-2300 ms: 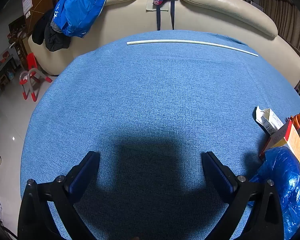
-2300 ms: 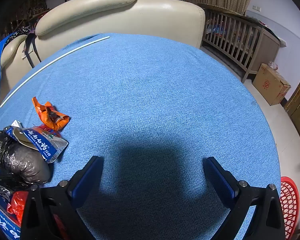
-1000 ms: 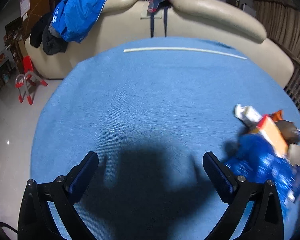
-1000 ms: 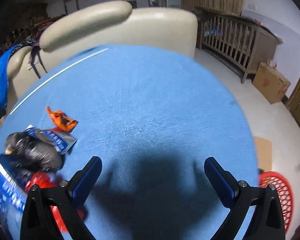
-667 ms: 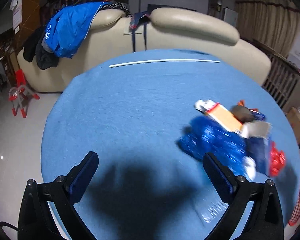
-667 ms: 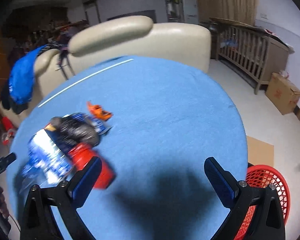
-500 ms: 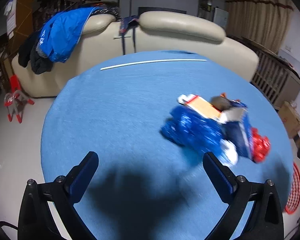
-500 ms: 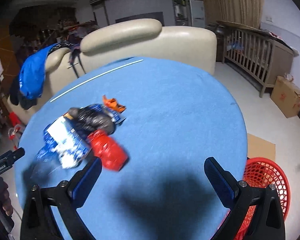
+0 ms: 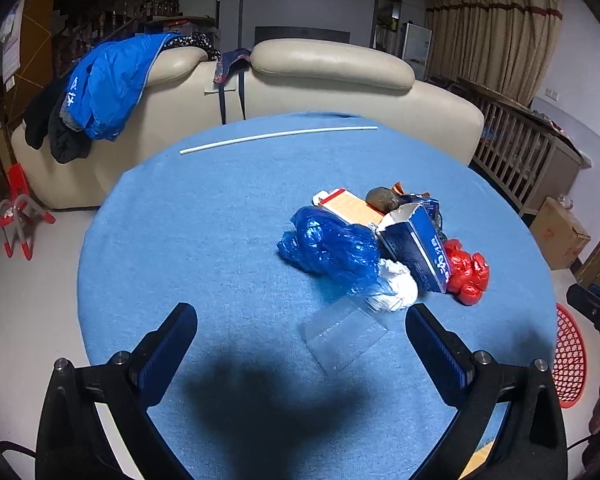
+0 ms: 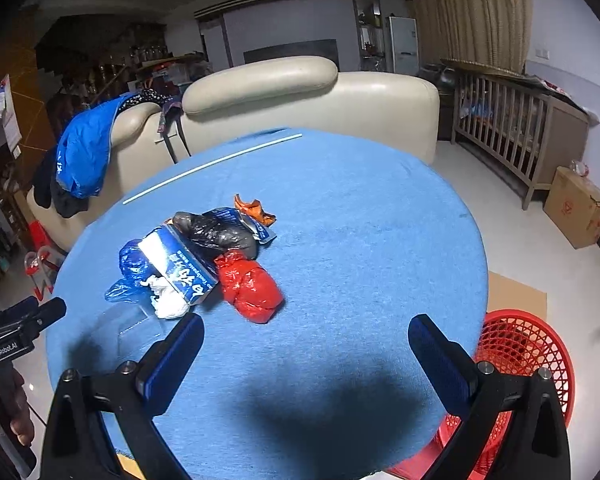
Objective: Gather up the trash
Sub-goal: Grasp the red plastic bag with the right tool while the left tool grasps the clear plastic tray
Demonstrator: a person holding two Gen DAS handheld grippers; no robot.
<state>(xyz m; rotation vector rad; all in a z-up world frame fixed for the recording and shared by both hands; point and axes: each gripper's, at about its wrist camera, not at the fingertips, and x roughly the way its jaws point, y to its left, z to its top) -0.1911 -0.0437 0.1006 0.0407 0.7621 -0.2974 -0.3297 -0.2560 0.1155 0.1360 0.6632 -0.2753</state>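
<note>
Jaws wide on left gripper [image 9: 300, 336], right gripper [image 10: 306, 346]

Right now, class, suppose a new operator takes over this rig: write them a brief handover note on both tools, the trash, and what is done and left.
Left tool: open, empty, above the table.
Right tool: open, empty, above the table.
Trash in one pile on the blue table: red bag, blue bag, black bag, blue carton, white wad, orange wrapper, clear plastic sheet.
Red basket sits on the floor beside the table.
Done: nothing collected.
Left: move every piece into the basket.
</note>
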